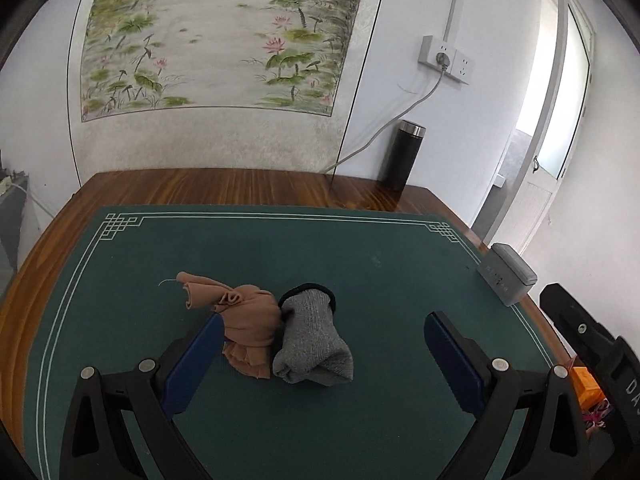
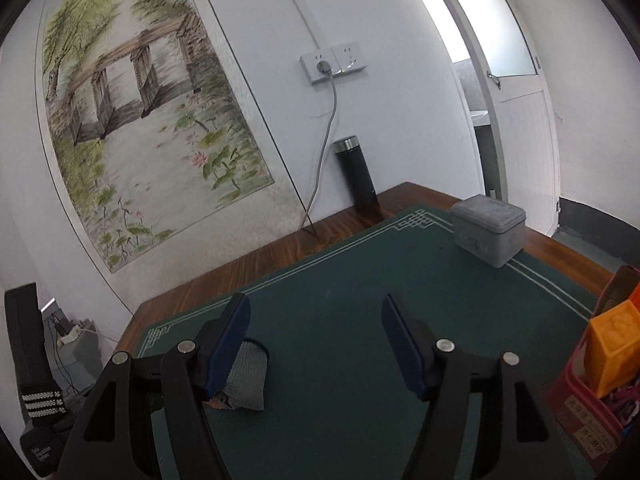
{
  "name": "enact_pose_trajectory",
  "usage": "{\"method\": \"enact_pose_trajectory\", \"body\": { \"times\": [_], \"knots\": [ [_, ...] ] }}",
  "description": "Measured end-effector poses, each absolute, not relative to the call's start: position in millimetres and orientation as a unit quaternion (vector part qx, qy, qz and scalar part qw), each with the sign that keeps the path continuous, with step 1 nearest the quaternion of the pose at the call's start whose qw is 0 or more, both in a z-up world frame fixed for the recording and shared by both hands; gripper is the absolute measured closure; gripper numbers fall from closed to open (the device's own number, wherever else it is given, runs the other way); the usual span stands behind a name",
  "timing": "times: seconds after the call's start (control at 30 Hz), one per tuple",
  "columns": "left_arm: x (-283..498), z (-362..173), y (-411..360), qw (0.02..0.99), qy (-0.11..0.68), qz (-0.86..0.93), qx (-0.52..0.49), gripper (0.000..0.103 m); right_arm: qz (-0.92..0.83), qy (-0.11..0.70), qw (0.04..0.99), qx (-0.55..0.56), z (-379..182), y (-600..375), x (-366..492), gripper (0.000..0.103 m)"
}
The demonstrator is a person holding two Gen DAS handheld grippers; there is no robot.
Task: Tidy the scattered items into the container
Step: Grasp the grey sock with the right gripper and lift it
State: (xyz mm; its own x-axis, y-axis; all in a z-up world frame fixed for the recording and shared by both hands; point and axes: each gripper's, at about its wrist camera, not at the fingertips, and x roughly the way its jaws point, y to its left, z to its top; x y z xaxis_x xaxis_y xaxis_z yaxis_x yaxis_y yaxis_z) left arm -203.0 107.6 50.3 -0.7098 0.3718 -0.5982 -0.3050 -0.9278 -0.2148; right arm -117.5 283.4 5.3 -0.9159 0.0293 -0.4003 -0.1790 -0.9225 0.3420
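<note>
A crumpled tan stocking [image 1: 244, 320] and a grey sock with a dark cuff [image 1: 312, 340] lie side by side on the green mat [image 1: 360, 248]. My left gripper [image 1: 323, 318] is open and low over the mat. Both items sit between its blue fingers [image 1: 196, 356], and the tan stocking is against the left finger. My right gripper [image 2: 314, 301] is open over bare mat with nothing between its fingers. The grey sock [image 2: 248, 376] shows partly behind its left finger. The red container [image 2: 576, 408] at the right edge holds an orange block [image 2: 612, 348] and colourful bits.
A grey lidded tin [image 2: 488, 228] stands at the mat's far right corner. A black flask [image 2: 356, 176] stands on the wooden table [image 2: 280, 256] by the wall, beside a hanging cable. The right gripper's black body [image 1: 580, 340] shows at the right edge of the left wrist view.
</note>
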Motion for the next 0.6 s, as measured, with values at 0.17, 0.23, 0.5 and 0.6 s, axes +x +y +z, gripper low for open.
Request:
{"method": "enact_pose_trajectory", "body": {
  "times": [0.17,0.23,0.5,0.6],
  "knots": [
    [-220,34,95,0.150,-0.065,0.921,-0.354,0.001,0.954,0.184,0.042,-0.234,-14,275,-140,0.031],
    [-225,29,89,0.142,-0.075,0.918,-0.362,0.001,0.951,0.193,0.036,-0.239,-18,274,-145,0.031],
    [-234,19,47,0.123,-0.126,0.911,-0.374,0.001,0.953,0.161,0.031,-0.257,-40,265,-148,0.026],
    [-237,21,30,0.124,-0.158,0.907,-0.371,0.001,0.949,0.169,0.016,-0.264,-46,266,-149,0.026]
  ]
}}
